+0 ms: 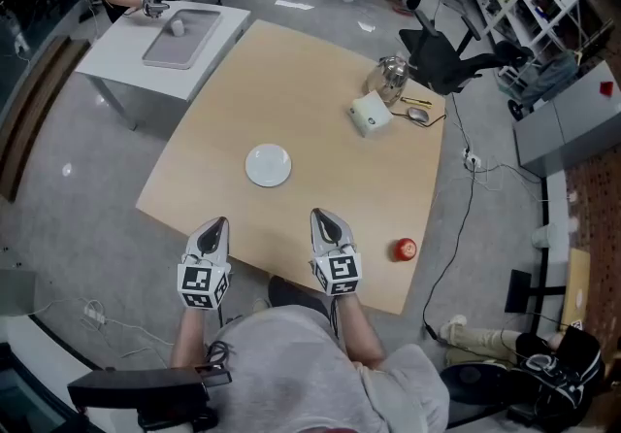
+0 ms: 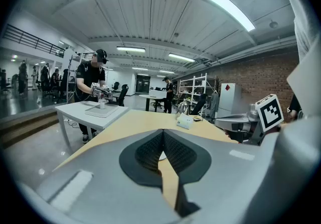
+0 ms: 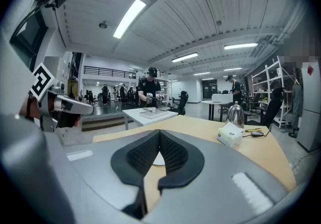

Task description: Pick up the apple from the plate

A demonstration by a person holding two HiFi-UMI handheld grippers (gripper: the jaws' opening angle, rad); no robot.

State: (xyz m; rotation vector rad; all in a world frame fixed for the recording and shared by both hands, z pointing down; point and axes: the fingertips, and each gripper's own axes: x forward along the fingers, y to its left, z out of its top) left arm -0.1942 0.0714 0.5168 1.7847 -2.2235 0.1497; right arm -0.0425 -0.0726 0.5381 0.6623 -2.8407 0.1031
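Tabletop holds plate, white box, kettle and apple.

We see a small red apple sitting on the wooden table, near its edge and well apart from the plate. The round white plate lies flat, with the apple at its four o'clock.

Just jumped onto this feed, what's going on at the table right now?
A person at the near edge of the wooden table holds a gripper in each hand. The left gripper and the right gripper are both shut and empty, side by side over that edge, pointing toward the white plate, which is empty. The red apple lies on the bare table to the right of the right gripper, apart from both.
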